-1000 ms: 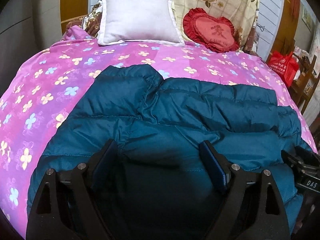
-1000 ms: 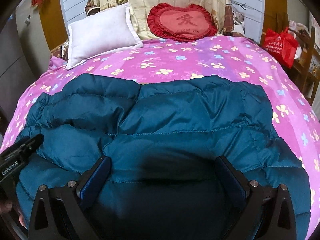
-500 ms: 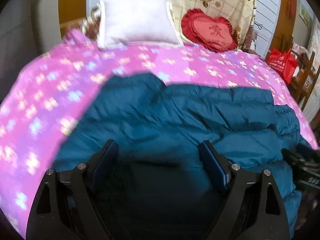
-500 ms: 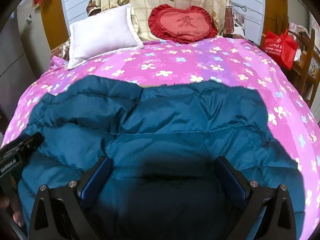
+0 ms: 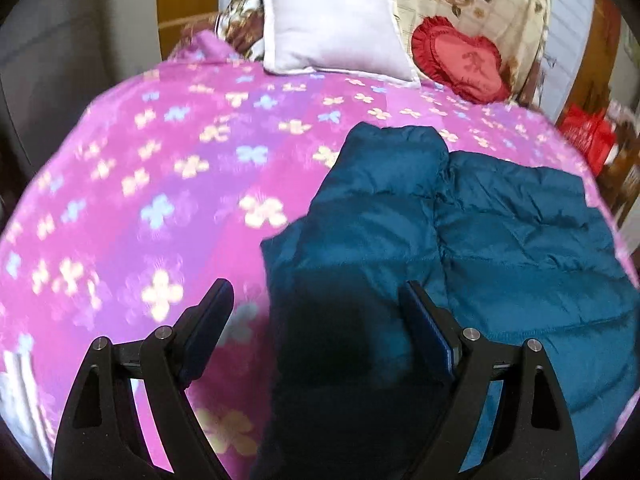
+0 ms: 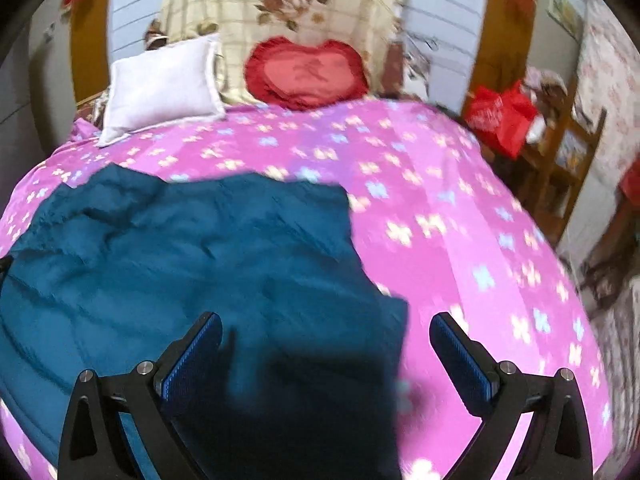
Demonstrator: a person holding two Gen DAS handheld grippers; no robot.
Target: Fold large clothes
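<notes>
Both grippers have swung outward since a second ago: left hand-held gripper (image 5: 316, 312) now straddles the left edge of the teal puffer jacket (image 5: 500, 248), right hand-held gripper (image 6: 326, 342) its right edge (image 6: 180, 248), both spread wide and holding nothing. Likely lining up side grabs for a fold. Jacket lies flat on the bed (image 5: 160, 168); no containers near, only a red bag (image 6: 500, 116) far off, contents unreadable.

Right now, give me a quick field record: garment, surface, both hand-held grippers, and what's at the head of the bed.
garment: teal puffer jacket, lying on the bed
surface: pink floral bedspread
left hand-held gripper: open, straddling the jacket's left edge
right hand-held gripper: open, straddling the jacket's right edge
head of bed: white pillow, red heart cushion
</notes>
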